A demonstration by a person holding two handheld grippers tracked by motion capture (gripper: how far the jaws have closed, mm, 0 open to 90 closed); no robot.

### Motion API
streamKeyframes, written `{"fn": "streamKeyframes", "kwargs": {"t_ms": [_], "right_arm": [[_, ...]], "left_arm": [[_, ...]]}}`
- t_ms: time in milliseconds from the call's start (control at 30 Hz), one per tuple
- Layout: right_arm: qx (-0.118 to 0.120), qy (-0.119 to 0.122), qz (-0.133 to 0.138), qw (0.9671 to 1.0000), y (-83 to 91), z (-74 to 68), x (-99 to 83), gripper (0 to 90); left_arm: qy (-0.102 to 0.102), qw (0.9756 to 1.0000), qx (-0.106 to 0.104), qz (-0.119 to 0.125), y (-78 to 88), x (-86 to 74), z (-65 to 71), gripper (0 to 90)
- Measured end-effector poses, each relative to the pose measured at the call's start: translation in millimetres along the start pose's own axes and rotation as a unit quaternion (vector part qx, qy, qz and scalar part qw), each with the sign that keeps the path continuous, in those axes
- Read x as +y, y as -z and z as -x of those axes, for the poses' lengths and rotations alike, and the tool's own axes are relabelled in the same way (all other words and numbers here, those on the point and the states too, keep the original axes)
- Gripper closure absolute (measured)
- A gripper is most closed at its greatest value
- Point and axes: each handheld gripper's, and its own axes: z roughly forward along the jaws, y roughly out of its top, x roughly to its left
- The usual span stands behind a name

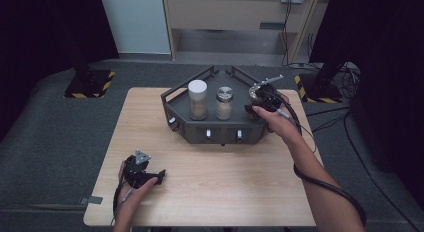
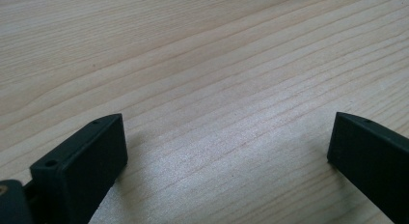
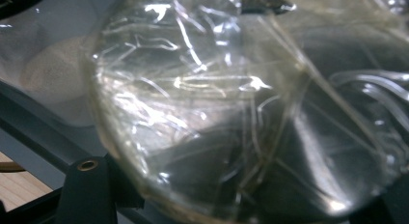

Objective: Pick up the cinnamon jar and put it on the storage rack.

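A dark grey tray (image 1: 220,134) at the back of the wooden table (image 1: 210,192) holds three jars. My right gripper (image 1: 260,99) is at the right-hand jar (image 1: 256,93) and shut on it. In the right gripper view this clear jar (image 3: 217,113), covered in crinkled clear film, sits between my jaws; one black finger (image 3: 87,185) shows at the lower left. My left gripper (image 1: 159,176) rests on the table at the front left. It is open, and in the left gripper view (image 2: 226,137) there is bare wood between its fingers.
A white-lidded jar (image 1: 198,99) and a metal-lidded jar (image 1: 224,103), both holding pale powder, stand in the tray to the left of the gripped jar. The tray has raised rails (image 1: 187,81) at the back. A cable trails from my right forearm (image 1: 325,184).
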Motion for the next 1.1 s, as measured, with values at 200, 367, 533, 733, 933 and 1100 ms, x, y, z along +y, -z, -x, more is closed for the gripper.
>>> {"fn": "streamKeyframes", "kwargs": {"t_ms": [200, 367, 533, 733, 933, 1100], "right_arm": [[0.001, -0.002, 0.000, 1.0000, -2.6, 0.6, -1.8, 31.4], [0.002, -0.005, 0.000, 1.0000, -3.2, 1.3, -2.2, 31.4], [0.003, -0.009, 0.001, 1.0000, -3.7, 2.3, -2.5, 31.4], [0.005, -0.011, 0.002, 0.9999, -3.8, 3.6, -3.0, 31.3], [0.011, -0.018, 0.002, 0.9998, -4.2, 7.5, -3.5, 31.3], [0.014, -0.017, 0.001, 0.9998, -4.2, 9.0, -3.4, 31.3]], "left_arm": [[0.000, 1.0000, 0.000, 0.000, 0.0, 0.0, 0.0, 0.0], [0.000, 1.0000, 0.000, 0.000, 0.0, 0.0, 0.0, 0.0], [0.000, 1.0000, 0.000, 0.000, 0.0, 0.0, 0.0, 0.0], [0.000, 1.0000, 0.000, 0.000, 0.0, 0.0, 0.0, 0.0], [0.000, 1.0000, 0.000, 0.000, 0.0, 0.0, 0.0, 0.0], [0.000, 1.0000, 0.000, 0.000, 0.0, 0.0, 0.0, 0.0]]}}
